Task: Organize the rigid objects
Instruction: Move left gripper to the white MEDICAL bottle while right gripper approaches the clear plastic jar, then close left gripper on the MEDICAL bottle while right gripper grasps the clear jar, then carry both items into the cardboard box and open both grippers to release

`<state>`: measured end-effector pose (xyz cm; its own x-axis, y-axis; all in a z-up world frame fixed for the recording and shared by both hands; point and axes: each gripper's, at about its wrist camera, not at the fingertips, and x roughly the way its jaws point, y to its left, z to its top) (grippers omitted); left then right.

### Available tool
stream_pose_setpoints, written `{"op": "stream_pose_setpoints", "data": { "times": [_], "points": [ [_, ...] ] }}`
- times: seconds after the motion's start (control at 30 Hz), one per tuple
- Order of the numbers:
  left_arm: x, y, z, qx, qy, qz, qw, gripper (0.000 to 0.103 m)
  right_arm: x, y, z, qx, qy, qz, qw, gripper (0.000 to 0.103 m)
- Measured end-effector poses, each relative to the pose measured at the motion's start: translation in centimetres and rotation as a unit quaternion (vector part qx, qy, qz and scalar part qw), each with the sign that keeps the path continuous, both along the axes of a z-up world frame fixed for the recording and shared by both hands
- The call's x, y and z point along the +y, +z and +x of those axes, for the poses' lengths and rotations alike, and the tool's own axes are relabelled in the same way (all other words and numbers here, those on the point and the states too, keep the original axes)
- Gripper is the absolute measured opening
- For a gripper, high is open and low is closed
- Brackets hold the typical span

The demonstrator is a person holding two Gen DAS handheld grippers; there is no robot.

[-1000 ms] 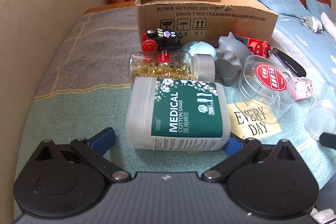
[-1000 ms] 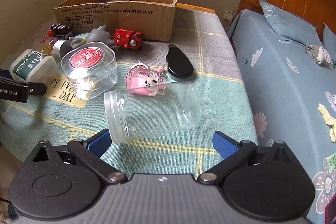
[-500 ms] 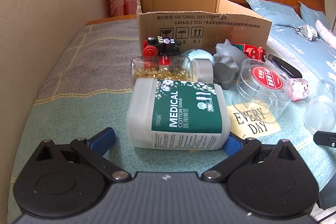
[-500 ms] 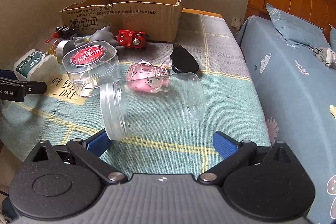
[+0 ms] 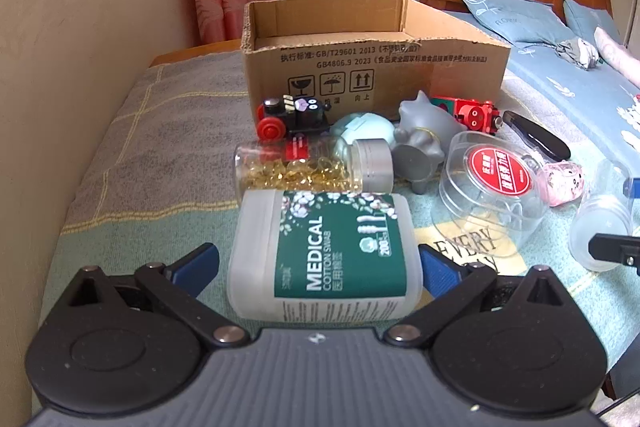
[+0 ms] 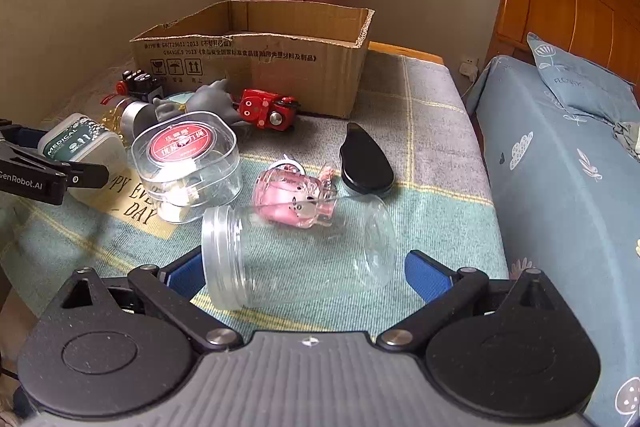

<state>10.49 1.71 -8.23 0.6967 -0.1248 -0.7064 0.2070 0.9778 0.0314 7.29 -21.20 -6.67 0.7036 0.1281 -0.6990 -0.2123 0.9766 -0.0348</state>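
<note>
Both grippers have closed in over the last second: the swab box [image 5: 325,254] and the clear jar [image 6: 298,255] now sit deeper between the blue pads. Left gripper [image 5: 319,263] is wide open, straddling the swab box; right pad touching or nearly so, left pad clear. Right gripper [image 6: 302,267] is wide open around the jar, no grip yet. Likely next: squeeze, lift, carry to the carton [image 5: 372,55] at the far side. Right view shows the jar's full length and the black case [image 6: 366,161]; left view shows only the jar mouth, but also the pill bottle [image 5: 312,169].
</note>
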Motion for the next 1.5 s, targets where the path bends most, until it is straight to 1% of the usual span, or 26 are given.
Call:
{"op": "stream_pose_setpoints", "data": {
  "times": [0.13, 0.2, 0.37, 0.43, 0.47, 0.57, 0.6, 0.77, 0.87, 1.07, 1.23, 1.37, 1.5],
  "points": [
    [-0.7, 0.0, 0.5, 0.012, -0.019, 0.021, 0.9995, 0.102, 0.2, 0.0, 0.7, 0.004, 0.010, -0.007, 1.000, 0.103],
    [-0.9, 0.0, 0.7, 0.016, -0.024, 0.029, 0.9992, 0.100, 0.4, 0.0, 0.7, 0.005, 0.016, -0.008, 1.000, 0.103],
    [-1.2, 0.3, 0.9, 0.016, -0.034, 0.040, 0.9985, 0.100, 0.5, 0.2, 0.9, 0.009, 0.026, -0.004, 1.000, 0.100],
    [-1.1, 0.3, 1.0, 0.019, -0.034, 0.042, 0.9984, 0.097, 0.6, 0.3, 0.9, 0.012, 0.028, -0.010, 0.999, 0.096],
    [-1.1, 0.4, 1.1, 0.020, -0.034, 0.043, 0.9983, 0.094, 0.7, 0.3, 0.9, 0.012, 0.030, -0.017, 0.999, 0.096],
    [-1.0, 0.5, 1.2, 0.023, -0.041, 0.043, 0.9980, 0.092, 0.7, 0.5, 0.8, 0.013, 0.039, -0.023, 0.999, 0.095],
    [-1.1, 0.5, 1.3, 0.026, -0.044, 0.043, 0.9977, 0.085, 0.7, 0.5, 0.8, 0.014, 0.042, -0.024, 0.999, 0.095],
    [-0.9, 0.7, 1.5, 0.035, -0.054, 0.041, 0.9971, 0.084, 0.8, 1.0, 0.5, 0.012, 0.058, -0.030, 0.998, 0.095],
    [-0.7, 1.2, 1.3, 0.037, -0.057, 0.033, 0.9971, 0.084, 0.7, 1.6, 0.6, 0.012, 0.069, -0.030, 0.997, 0.095],
    [-0.6, 3.3, 0.6, 0.024, -0.069, 0.034, 0.9967, 0.084, 0.5, 3.2, 0.9, 0.003, 0.092, -0.027, 0.995, 0.095],
    [-0.6, 6.0, 0.6, 0.008, -0.082, 0.024, 0.9963, 0.084, 0.5, 4.6, 1.4, -0.016, 0.106, -0.032, 0.994, 0.095],
    [-1.0, 8.7, 2.1, -0.025, -0.086, 0.018, 0.9959, 0.084, 0.4, 5.6, 2.3, -0.029, 0.113, -0.027, 0.993, 0.095],
    [-1.6, 11.1, 4.6, -0.052, -0.092, 0.019, 0.9943, 0.084, 0.4, 6.9, 3.2, -0.046, 0.118, -0.021, 0.992, 0.095]
  ]
}}
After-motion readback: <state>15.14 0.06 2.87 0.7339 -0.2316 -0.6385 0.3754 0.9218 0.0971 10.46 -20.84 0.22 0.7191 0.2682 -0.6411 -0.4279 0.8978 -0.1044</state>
